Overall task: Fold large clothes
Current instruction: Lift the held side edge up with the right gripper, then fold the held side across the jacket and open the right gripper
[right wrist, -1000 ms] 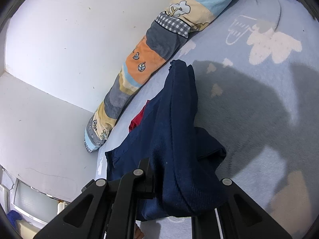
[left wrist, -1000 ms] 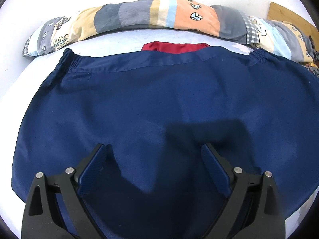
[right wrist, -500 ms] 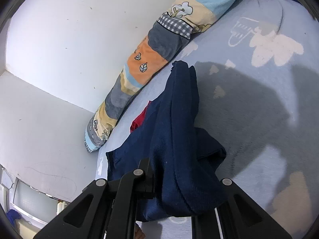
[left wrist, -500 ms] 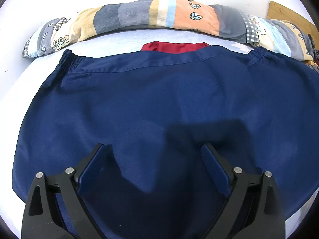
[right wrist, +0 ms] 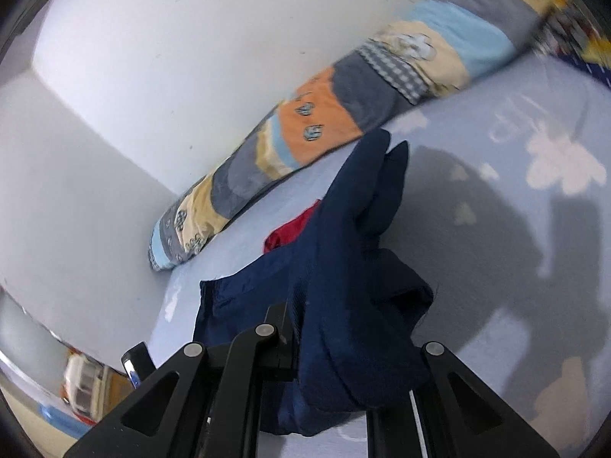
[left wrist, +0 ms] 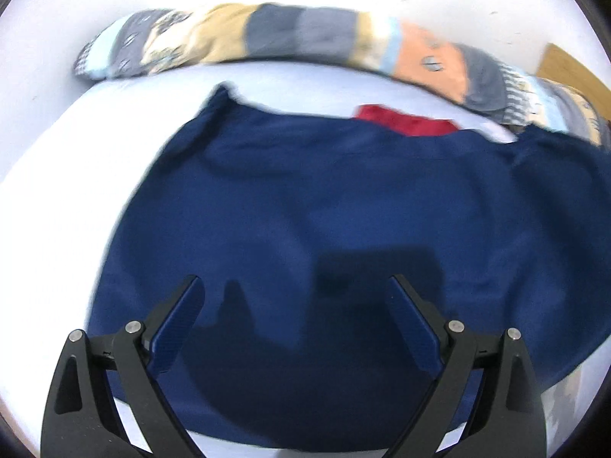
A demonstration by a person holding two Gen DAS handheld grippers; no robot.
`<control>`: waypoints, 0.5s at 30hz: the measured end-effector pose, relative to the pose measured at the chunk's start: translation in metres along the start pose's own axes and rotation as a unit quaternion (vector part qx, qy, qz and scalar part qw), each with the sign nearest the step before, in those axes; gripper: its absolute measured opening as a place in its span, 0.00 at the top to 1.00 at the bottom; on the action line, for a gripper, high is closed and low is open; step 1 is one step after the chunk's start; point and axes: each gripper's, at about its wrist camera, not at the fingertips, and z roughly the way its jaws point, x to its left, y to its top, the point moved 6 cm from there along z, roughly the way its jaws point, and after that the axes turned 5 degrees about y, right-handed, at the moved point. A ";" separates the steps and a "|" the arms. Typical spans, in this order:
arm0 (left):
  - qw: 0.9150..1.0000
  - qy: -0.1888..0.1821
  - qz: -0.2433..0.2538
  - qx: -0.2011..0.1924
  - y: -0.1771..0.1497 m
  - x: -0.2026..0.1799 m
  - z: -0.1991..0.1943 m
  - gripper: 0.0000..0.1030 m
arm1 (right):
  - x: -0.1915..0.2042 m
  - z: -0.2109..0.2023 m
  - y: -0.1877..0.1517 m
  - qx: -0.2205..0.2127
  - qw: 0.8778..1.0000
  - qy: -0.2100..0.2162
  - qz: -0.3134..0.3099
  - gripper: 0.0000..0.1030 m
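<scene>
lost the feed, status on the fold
Left gripper open over navy garment. Right gripper shut on its bunched edge. Red cloth tucked under the far hem.

Patchwork bolster (left wrist: 305, 38), red cloth (left wrist: 404, 122), cloud-print sheet (right wrist: 534, 229)

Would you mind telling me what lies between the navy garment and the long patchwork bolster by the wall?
A red cloth peeks out past the navy garment's far edge, then bare pale sheet up to the patchwork bolster; the left wrist view shows it best.

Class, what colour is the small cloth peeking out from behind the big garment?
Red; left wrist view shows it best.
</scene>
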 end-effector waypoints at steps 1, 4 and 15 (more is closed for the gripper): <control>1.000 -0.001 -0.016 0.001 0.002 0.012 -0.001 0.07 | 0.008 0.002 0.000 0.000 1.000 -0.001 -0.008 0.91; 0.998 -0.006 -0.067 -0.009 0.014 0.049 -0.010 0.07 | 0.042 0.011 -0.002 0.006 0.999 -0.010 -0.039 0.90; 0.987 0.053 -0.147 -0.028 0.018 0.179 -0.031 0.07 | 0.215 0.103 -0.073 0.072 0.977 -0.013 -0.199 0.90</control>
